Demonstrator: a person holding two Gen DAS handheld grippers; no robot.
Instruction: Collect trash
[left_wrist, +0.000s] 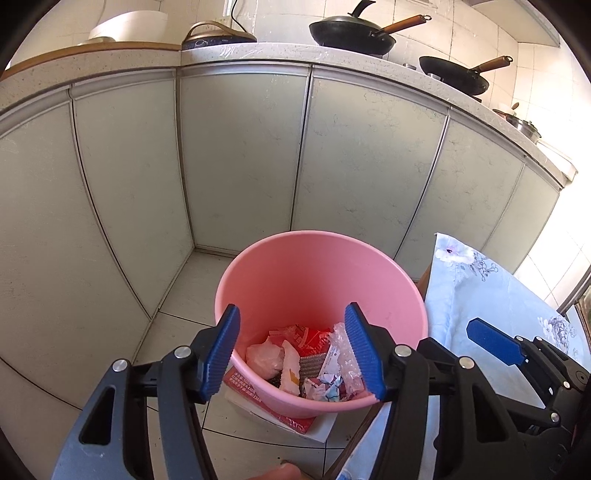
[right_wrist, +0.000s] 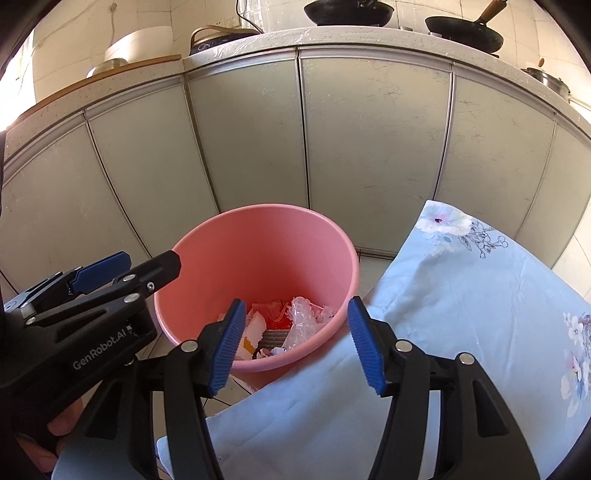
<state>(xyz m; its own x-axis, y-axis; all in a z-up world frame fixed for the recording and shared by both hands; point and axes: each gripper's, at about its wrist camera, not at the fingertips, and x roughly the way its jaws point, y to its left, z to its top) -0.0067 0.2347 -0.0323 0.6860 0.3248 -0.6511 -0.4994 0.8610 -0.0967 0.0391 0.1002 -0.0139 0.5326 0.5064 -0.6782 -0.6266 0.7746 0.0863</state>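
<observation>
Jaws, left gripper (left_wrist: 299, 354): spread wide, nothing between the blue ribbed pads; poised above the near rim of the bucket.
Jaws, right gripper (right_wrist: 295, 343): spread wide as well, empty; held over the edge where cloth meets bucket.
Receptacle: pink plastic bucket (left_wrist: 321, 273), upright on the tiled floor (left_wrist: 192, 288), close to the cabinet doors (left_wrist: 240, 155), just beside the table corner.
Trash collected: crumpled clear plastic wrap (left_wrist: 343, 354), red wrapper (left_wrist: 306, 338), white and orange paper scraps (left_wrist: 290, 365), a wad of pinkish tissue (left_wrist: 264, 360); all lying at the bucket's bottom.
Under the bucket: red-printed booklet or carton (left_wrist: 291, 417), partly covered by the base.
Table: covered with a pale blue floral cloth (right_wrist: 480, 295); no loose litter shows on the visible part.
Background: two woks (left_wrist: 351, 31) and a pot lid (left_wrist: 218, 35) on the stone counter.
Step in hand (judged): a drop into the bucket looks just completed, or a check of its contents; both grippers are free.
Next move (judged): swing away from the bucket to find any remaining litter on table or floor, approach it with pads apart, pinch lightly since such scraps are thin and crush easily.
</observation>
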